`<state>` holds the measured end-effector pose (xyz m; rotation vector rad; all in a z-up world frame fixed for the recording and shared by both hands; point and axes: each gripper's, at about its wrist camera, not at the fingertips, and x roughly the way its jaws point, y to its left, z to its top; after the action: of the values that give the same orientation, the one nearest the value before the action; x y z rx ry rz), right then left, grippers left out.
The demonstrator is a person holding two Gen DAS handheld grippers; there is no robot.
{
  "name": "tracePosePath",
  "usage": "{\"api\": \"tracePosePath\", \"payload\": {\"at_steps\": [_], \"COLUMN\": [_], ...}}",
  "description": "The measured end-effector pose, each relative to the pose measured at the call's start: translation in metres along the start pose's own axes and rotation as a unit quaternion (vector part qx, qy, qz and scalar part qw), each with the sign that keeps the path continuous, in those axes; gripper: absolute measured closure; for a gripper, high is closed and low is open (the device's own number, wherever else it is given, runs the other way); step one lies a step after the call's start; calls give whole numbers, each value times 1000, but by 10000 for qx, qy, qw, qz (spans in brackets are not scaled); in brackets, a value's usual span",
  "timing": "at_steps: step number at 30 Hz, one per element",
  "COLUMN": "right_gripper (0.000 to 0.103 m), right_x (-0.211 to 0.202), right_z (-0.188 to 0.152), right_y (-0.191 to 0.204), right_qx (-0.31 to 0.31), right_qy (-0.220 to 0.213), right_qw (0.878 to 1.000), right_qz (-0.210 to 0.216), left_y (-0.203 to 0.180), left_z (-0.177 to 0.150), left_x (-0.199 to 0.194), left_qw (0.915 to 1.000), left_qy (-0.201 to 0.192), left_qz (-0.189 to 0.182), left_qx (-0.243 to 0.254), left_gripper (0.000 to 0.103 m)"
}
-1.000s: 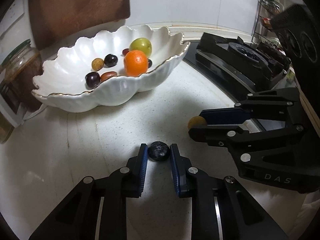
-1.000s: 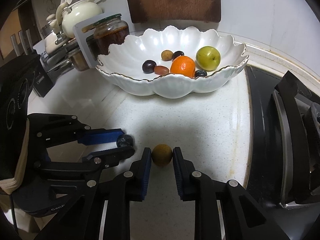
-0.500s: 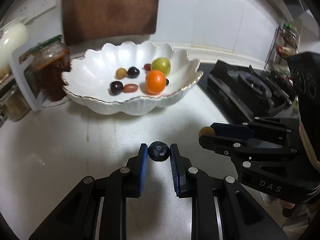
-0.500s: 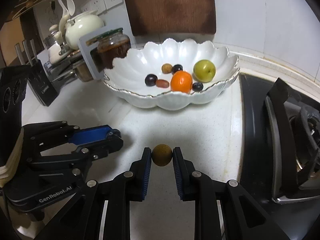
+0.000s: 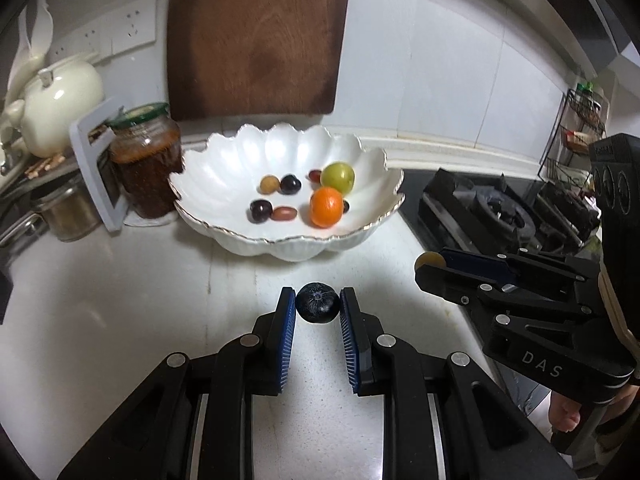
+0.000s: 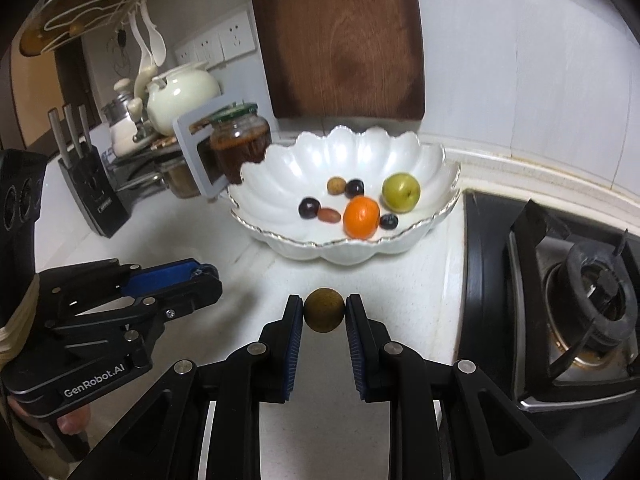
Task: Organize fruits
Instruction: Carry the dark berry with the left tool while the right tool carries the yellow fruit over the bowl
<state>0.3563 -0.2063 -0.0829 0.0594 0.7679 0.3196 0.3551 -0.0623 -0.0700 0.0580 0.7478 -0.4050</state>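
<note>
My left gripper (image 5: 317, 309) is shut on a dark blueberry (image 5: 317, 308), held above the white counter. My right gripper (image 6: 324, 315) is shut on a small brown longan (image 6: 324, 315). Each gripper shows in the other's view: the right gripper (image 5: 430, 266) with the longan at its tip, the left gripper (image 6: 206, 276) at the left. Ahead of both stands a white scalloped bowl (image 5: 224, 168) (image 6: 424, 160). It holds an orange (image 5: 327, 207), a green fruit (image 5: 338, 176), dark grapes and several small fruits.
A gas stove (image 6: 580, 292) lies to the right of the bowl. A jar (image 5: 146, 160), a cream teapot (image 5: 60, 100) and a knife block (image 6: 90, 196) crowd the left. A wooden cutting board (image 5: 256, 36) leans on the wall behind the bowl.
Both grippers have risen from the counter with their fruits held. The bowl now looks smaller and farther, and the left view has rolled level.
</note>
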Motion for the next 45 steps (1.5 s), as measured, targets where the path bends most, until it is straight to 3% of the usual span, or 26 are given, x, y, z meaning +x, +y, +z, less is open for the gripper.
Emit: {"api": "tracePosePath", "payload": {"at_steps": [8,20,36,45], "right_gripper": [79,79,79,79], "right_x": [-18,-32,-12,13], "right_z": [14,41,98,130], "right_y": [3,-3,-11,-10], "right_qx": [39,133,354,183], "right_qy": [-346,-737,-781,-758], "right_qw": [9994,9971,9963,9966], "right_qz": [-2,-124,-43,-261], "left_y": [1,2,19,32], "left_z": [15,42,94,119], "left_x": [-21,-34,-19,0], "left_qw": [9991,9963,9937,9933], "left_qy": [-339,-665,-864,-777], "left_qz": [126,499,622,746], "left_qx": [-231,-201,-360,-410], "left_gripper": [80,80,80,80]}}
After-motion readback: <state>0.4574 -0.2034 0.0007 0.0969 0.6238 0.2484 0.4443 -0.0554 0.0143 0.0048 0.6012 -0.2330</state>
